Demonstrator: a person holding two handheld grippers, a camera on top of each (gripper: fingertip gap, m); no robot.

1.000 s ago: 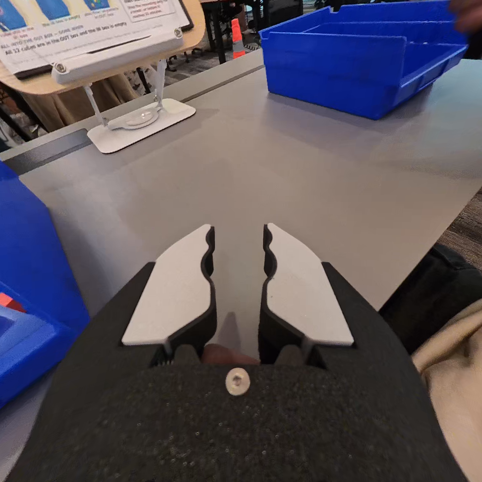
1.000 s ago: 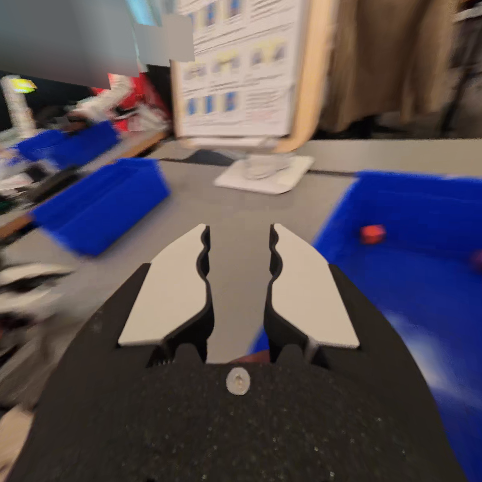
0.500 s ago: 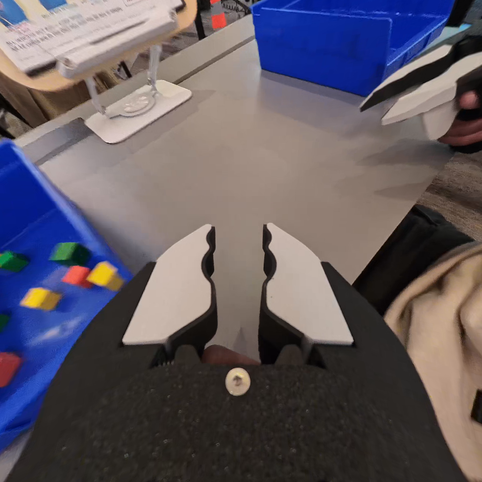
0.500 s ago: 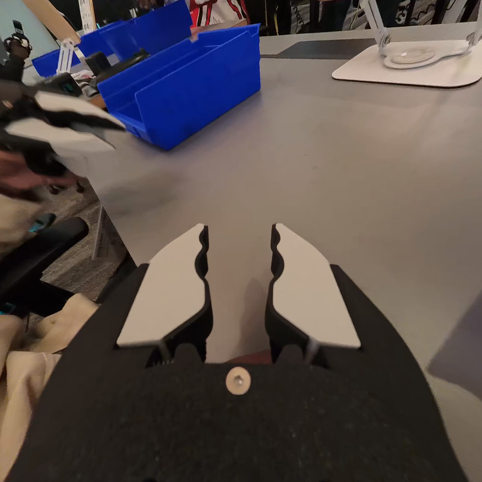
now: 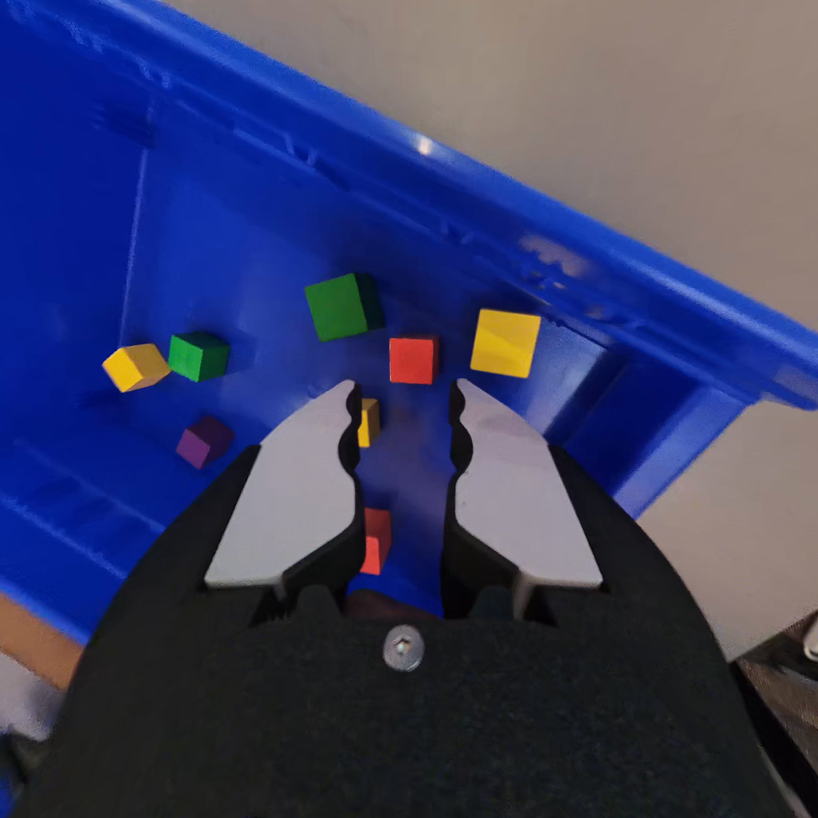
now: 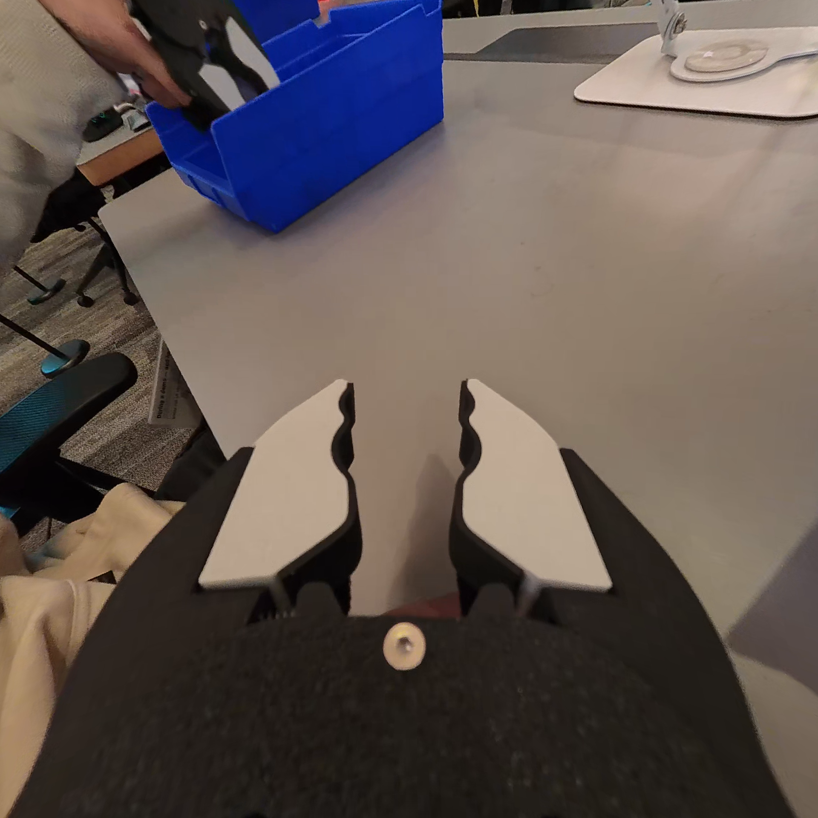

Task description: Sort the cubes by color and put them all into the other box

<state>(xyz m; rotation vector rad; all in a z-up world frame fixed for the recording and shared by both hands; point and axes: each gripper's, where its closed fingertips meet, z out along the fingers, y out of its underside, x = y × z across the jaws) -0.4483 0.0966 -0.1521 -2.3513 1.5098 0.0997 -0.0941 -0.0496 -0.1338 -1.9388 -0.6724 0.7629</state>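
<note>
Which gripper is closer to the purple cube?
Left. The left gripper hangs open inside the blue box near the purple cube; the right gripper hovers over bare table.

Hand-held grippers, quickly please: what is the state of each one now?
Left hand-held gripper: open, holding nothing, over the cubes in the blue box.
Right hand-held gripper: open, holding nothing.

Black claw (image 5: 402, 389), grey fingers (image 5: 292, 491), cream sleeve (image 6: 35, 664)
</note>
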